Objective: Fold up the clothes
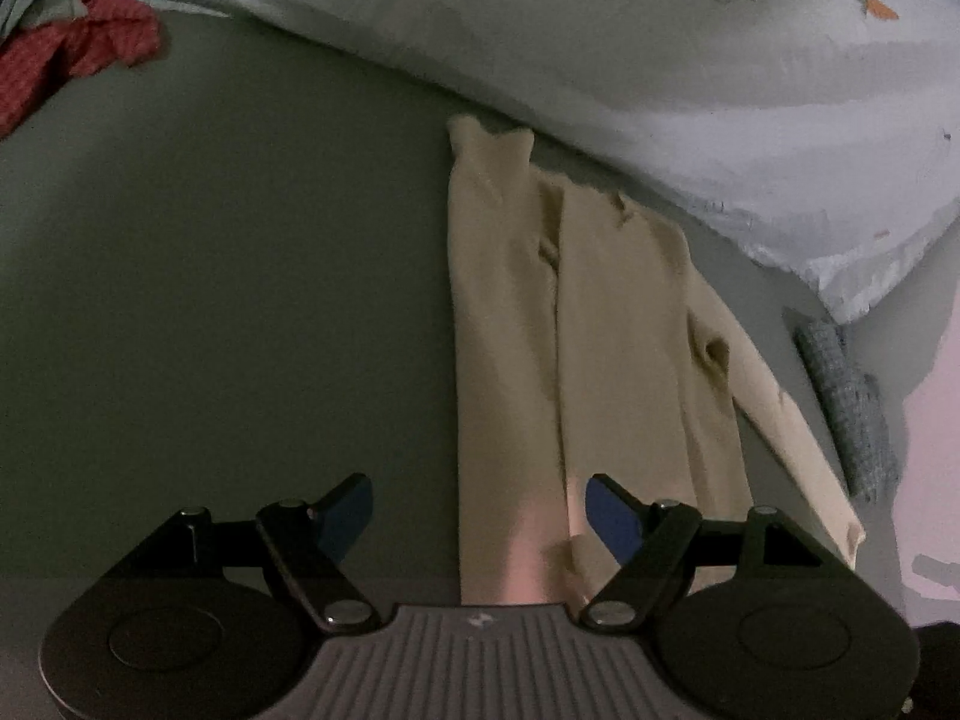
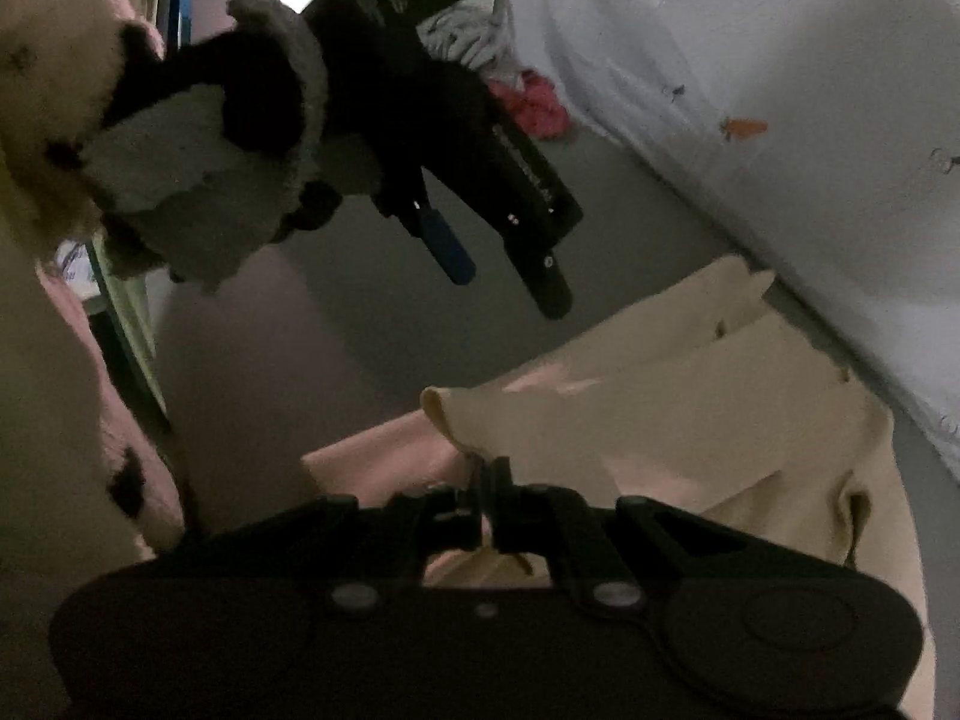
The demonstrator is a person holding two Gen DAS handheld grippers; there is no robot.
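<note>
A cream garment (image 1: 588, 360) lies on the grey-green bed sheet (image 1: 240, 300), partly folded lengthwise, one sleeve trailing to the right. My left gripper (image 1: 480, 516) is open and empty, held above the garment's near end; it also shows from the side in the right wrist view (image 2: 498, 276). My right gripper (image 2: 486, 480) is shut on an edge of the cream garment (image 2: 660, 420) and lifts a fold of it off the sheet.
A white duvet with carrot prints (image 1: 720, 90) is bunched along the far side. A red garment (image 1: 72, 48) lies at the far left. A grey checked cloth (image 1: 846, 408) lies at the right. A fleecy sleeve (image 2: 198, 180) covers the arm holding the left gripper.
</note>
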